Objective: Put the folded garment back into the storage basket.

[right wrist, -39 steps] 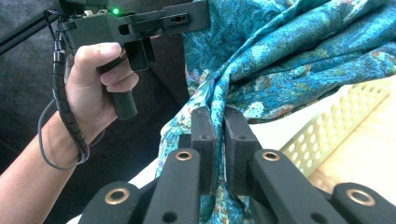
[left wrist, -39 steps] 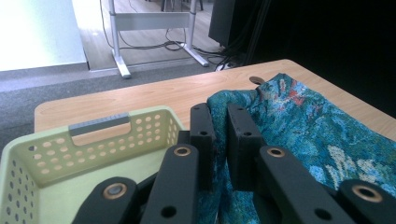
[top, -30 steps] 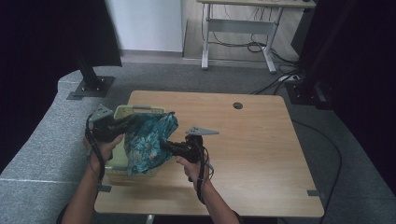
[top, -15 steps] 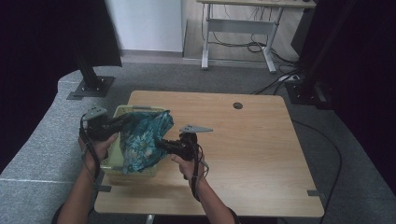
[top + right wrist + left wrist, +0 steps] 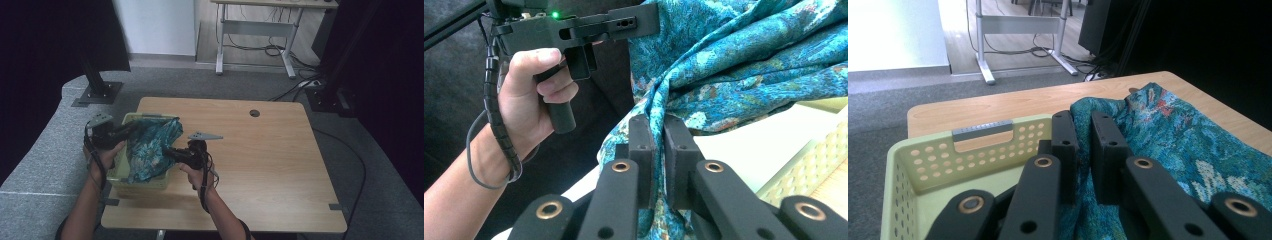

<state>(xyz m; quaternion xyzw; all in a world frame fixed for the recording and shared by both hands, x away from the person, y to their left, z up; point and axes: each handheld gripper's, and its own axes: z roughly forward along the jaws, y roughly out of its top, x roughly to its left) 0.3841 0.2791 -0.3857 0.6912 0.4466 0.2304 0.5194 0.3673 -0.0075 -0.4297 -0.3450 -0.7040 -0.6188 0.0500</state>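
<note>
Two grippers are holding one teal patterned cloth (image 5: 150,147) over a pale green basket (image 5: 116,172) at the near left corner of the worktop (image 5: 280,165). The left gripper (image 5: 131,131) is coming in from the left side of the basket, and in the left gripper view its jaws are clamping a fold of the cloth (image 5: 1158,135) between them. The right gripper (image 5: 167,151) is pointing left from the right side of the basket, and in the right gripper view its jaws are also pressing together on a twisted edge of the cloth (image 5: 724,65).

The cloth is lying with its long axis running from the far right part of the basket to the near left part, seen from above. The far end is spreading wide over the rim, and the near end is hanging down inside the basket. The cloth is bunching between the two grippers.

The basket has perforated walls (image 5: 1013,142) and a handle slot in one short wall. It is standing on the worktop, which is light wood with a round cable hole (image 5: 254,113) near the far edge. The floor (image 5: 200,82) around is grey carpet. Behind, a white desk frame (image 5: 255,30) is standing with cables under it, and dark curtains are hanging at both sides.
</note>
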